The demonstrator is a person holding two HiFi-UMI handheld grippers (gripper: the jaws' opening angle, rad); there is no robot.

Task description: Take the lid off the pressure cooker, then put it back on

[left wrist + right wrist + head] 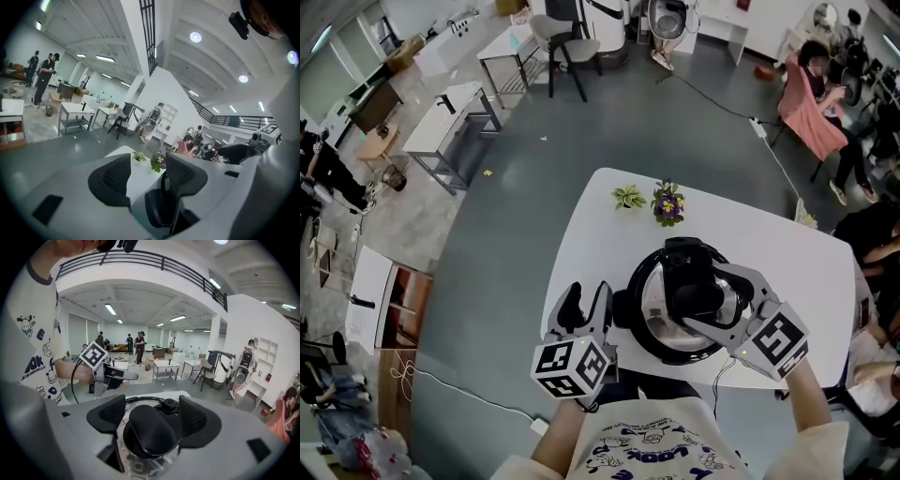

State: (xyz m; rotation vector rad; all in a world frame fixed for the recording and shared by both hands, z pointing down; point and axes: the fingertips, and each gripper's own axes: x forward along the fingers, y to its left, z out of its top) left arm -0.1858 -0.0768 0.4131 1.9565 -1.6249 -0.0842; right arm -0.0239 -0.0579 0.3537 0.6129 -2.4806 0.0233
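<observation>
- Straddling the lid handle (150, 430), the right tool (701, 294) stands wide open. One pad is on each side of the black grip, and neither presses on it in the right gripper view.
- The lid (654, 298) sits on the pressure cooker (643, 328), which stands on the white surface (600, 225), towards its near edge.
- Judged from that, the step in hand is the grasp on the handle before the lid comes off. The same pose would also fit letting go after refitting, and these views alone do not decide.
- The left tool (586, 303) is open too and holds nothing. It hangs just beside the cooker's side handle (623, 309), which shows low by one jaw in the left gripper view, unclamped.
- If lifting is next, it calls for closing the right tool squarely on the grip. The lid most likely needs turning to free its lock, then raising straight up.
- The left tool looks placed to steady the pot by the side handle, so the body does not turn along.
- What is inside the cooker is hidden under the lid, so I cannot tell.
- At the far edge of the surface stand a small green plant (628, 197) and purple and yellow flowers (667, 202). They are side by side, beyond the cooker and not touching it. Whatever pots hold them are too small to make out.
</observation>
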